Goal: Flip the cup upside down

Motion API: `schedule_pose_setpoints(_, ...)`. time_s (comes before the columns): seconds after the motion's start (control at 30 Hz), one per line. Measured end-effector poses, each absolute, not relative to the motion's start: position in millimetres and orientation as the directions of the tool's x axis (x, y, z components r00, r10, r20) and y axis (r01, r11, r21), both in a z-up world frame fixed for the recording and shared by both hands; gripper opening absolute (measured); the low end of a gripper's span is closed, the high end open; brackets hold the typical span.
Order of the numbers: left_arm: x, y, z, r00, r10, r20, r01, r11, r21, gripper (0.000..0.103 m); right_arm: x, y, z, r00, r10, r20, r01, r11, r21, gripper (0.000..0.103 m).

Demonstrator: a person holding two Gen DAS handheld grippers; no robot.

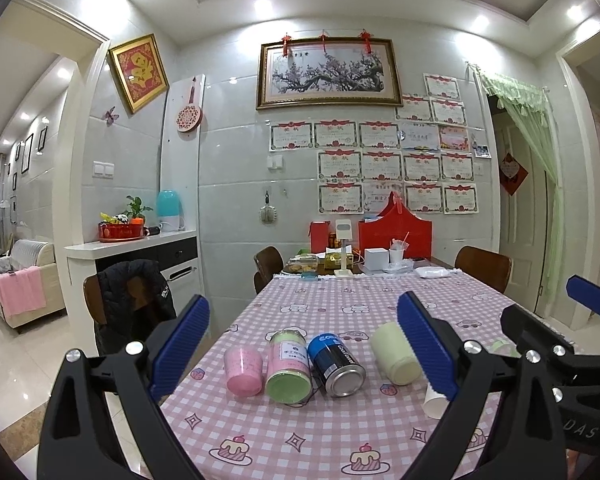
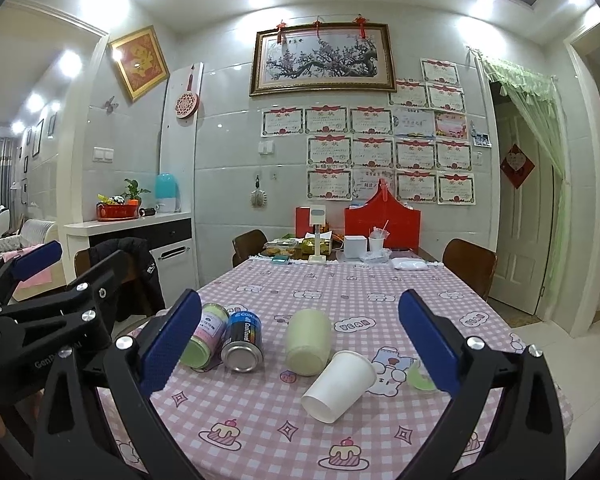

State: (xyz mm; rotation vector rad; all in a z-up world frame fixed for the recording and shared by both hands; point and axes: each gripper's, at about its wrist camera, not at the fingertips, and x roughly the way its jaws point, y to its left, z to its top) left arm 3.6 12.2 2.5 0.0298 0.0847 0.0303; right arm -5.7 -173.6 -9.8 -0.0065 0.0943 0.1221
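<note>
Hovering: both grippers are hanging over the table (image 2: pixel 260 420), nothing touched.
Left gripper (image 1: pixel 304 344): fingers spread wide, holding nothing.
Right gripper (image 2: pixel 300 340): also spread, empty.
Paper cup (image 2: pixel 338 386): lying on its side, mouth toward the camera, just beside the cream jar (image 2: pixel 308 342).
Progress: not begun, I'd judge; grasping, turning and setting it rim-down are all waiting.

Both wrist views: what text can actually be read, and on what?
"CoolTowel": blue can, on its side.
"DAS": right gripper body, cut off.
"GenR": left gripper body, cut off.
Jar label: too small to read.
Wall certificates: blurred.
White cup: no text.
</note>
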Motion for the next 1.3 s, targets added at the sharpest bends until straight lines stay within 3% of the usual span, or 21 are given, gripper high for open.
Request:
schedule_pose_setpoints(0.67,59,14,-8,0.979,-0.020,-0.202,0.027,0.999,0.028,0.093,37,-180,-11,0.981,0.113,-0.157,-0.111,0.994,0.019,0.095)
schedule_pose_setpoints(1.0,148,30,-40,0.906,-0.036,-0.422,0.039,0.999,-0.002,0.093,109,-190,-36,0.953,0.095,-0.287,-0.078,0.995,0.068,0.095)
schedule_pose_setpoints(1.3,212,12,-74,0.851,-0.040,-0.523,0.049,0.999,0.004,0.093,153,-201,-55,0.923,0.089,-0.373,-0.056,0.994,0.098,0.095)
